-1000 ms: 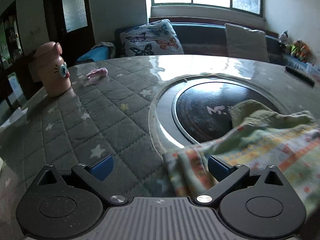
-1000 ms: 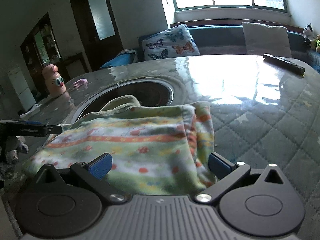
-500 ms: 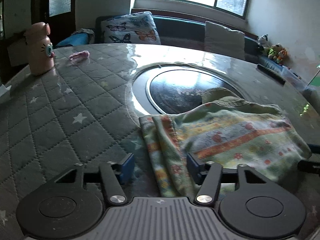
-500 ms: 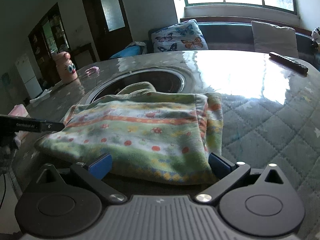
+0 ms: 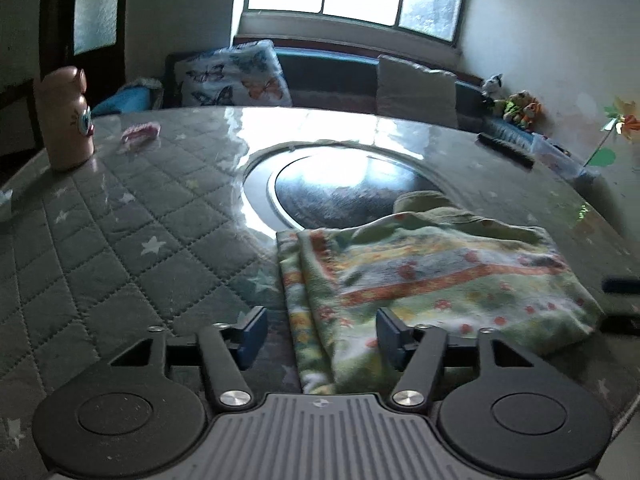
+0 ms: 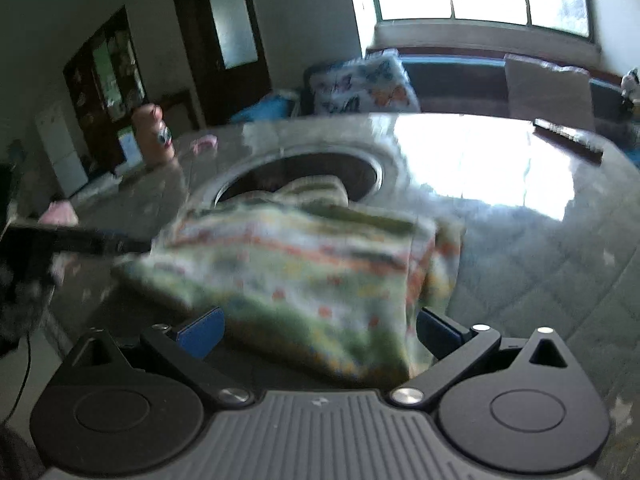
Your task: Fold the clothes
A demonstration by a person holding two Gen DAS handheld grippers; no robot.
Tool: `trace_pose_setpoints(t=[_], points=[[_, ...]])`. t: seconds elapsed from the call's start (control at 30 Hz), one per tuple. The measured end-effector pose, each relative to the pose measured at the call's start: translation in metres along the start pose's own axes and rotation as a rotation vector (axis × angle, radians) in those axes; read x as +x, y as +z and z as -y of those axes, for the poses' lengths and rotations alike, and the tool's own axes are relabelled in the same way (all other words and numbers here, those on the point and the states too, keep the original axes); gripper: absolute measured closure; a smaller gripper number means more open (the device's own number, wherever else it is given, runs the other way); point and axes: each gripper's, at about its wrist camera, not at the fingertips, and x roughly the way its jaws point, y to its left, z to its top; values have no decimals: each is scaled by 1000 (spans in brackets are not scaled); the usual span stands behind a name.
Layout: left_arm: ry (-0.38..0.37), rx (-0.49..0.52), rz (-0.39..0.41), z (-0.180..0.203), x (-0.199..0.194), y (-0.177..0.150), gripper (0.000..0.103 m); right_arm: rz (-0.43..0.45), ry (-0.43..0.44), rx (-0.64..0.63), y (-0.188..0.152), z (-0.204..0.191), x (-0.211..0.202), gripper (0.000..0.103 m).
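A folded green garment [image 5: 440,276] with orange and yellow bands lies on the quilted table cover [image 5: 120,260], its far part over the dark round inset. My left gripper [image 5: 320,332] hovers at the garment's left edge. Its jaws are opening, with the folded edge lying loose between them and neither pad pressing on it. In the blurred right wrist view the garment [image 6: 304,264] sits just ahead of my right gripper [image 6: 320,334], whose jaws stand wide apart around the near right corner without touching it. One dark finger of the left gripper [image 6: 80,240] reaches in from the left.
A pink bottle with eyes [image 5: 64,120] and a small pink item [image 5: 140,134] stand at the table's far left. A black remote [image 5: 506,150] lies at the far right. The round glass inset [image 5: 340,188] fills the middle. A sofa with cushions [image 5: 236,80] runs behind.
Both grippers have drawn back from the garment, which now lies folded flat on the table. The left jaws have narrowed from their widest. The left view has swung right.
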Motion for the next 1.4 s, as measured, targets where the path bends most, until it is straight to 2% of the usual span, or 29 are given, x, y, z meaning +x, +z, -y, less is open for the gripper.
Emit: trace_pose_setpoints(t=[0.1,0.23,0.47,0.63,0.77,0.93,1.1,1.23,1.4], points=[[-10,33,10,7,-5,-4,38,13,3,-39,10,-11,15,0],[16,50,-17,8,0,-12,38,21,2,-96,18,-28,39,0],[21,34,-24,2,0,-19,37,-18,-35,-209,9,-49,79,0],[41,15,-2,-3,-5,-13,38,-2,-33,-244,12,-57,72,0],[47,7,-20,-6,-1,-19,36,18,-3,-254,16,-67,72,0],[44,-2,-18,-7,-4,-25,36,-27,6,-289,9,-78,90,0],[51,-12,20,-10,-14,-19,38,-8,11,-302,17,-81,83,0],[62,0,-18,-13,-4,-24,36,-23,36,-304,13,-89,91,0],[64,-20,8,-19,-11,-19,37,-19,34,-325,17,-94,88,0]])
